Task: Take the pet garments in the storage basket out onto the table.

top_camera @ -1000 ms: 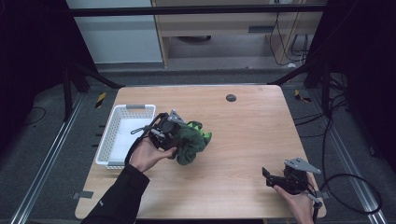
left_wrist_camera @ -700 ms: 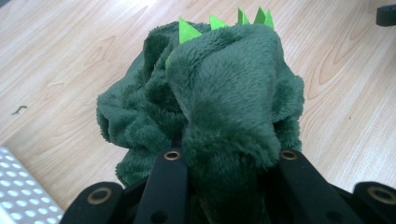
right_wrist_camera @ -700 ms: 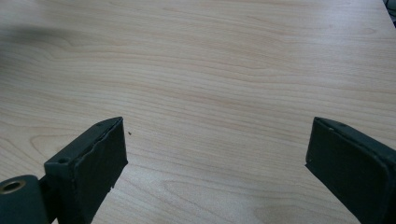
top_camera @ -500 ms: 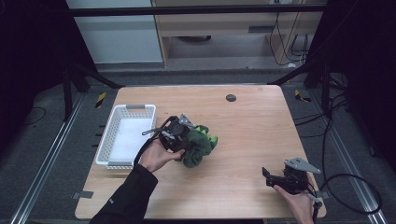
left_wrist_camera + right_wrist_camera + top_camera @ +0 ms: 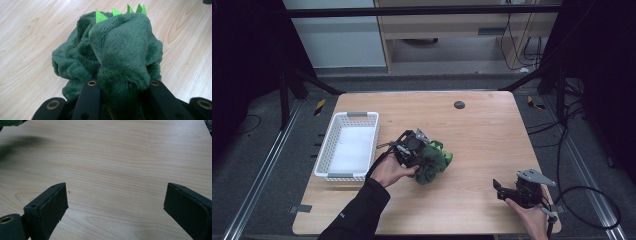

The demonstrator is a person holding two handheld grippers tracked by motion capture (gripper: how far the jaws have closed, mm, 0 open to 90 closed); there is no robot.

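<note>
High view: wooden table (image 5: 482, 130), white basket (image 5: 348, 145) at the left side, bare inside, long axis running near to far. Just right of the basket the left gripper (image 5: 416, 149) is clamped on a dark green plush toy (image 5: 434, 161), person's left hand (image 5: 392, 170) wrapped around the gripper body, dark sleeve coming in from the near edge. Toy sits about mid-table, slightly left and near of centre, apart from the basket; can't tell from here whether it rests on the wood or is lifted off. Small dark round disc (image 5: 459, 104) lies far on the table, well apart from everything. Right gripper (image 5: 499, 189) is parked at the near right corner, jaws spread, holding nothing, likely just waiting out of the way while the left does the work. Left gripper view: both black jaws press into a fold of the plush toy (image 5: 120, 55) from either side, fabric bulging up between them, so the hold is on a bunched piece rather than the whole body; bright green felt spikes (image 5: 120, 11) stick up along the far edge. Soft, so it should sag and swing if carried. Right gripper view: jaws wide apart over bare wood, nothing between them, a sliver of green at the far left corner. Judging by the layout, the toy probably goes into the basket.
</note>
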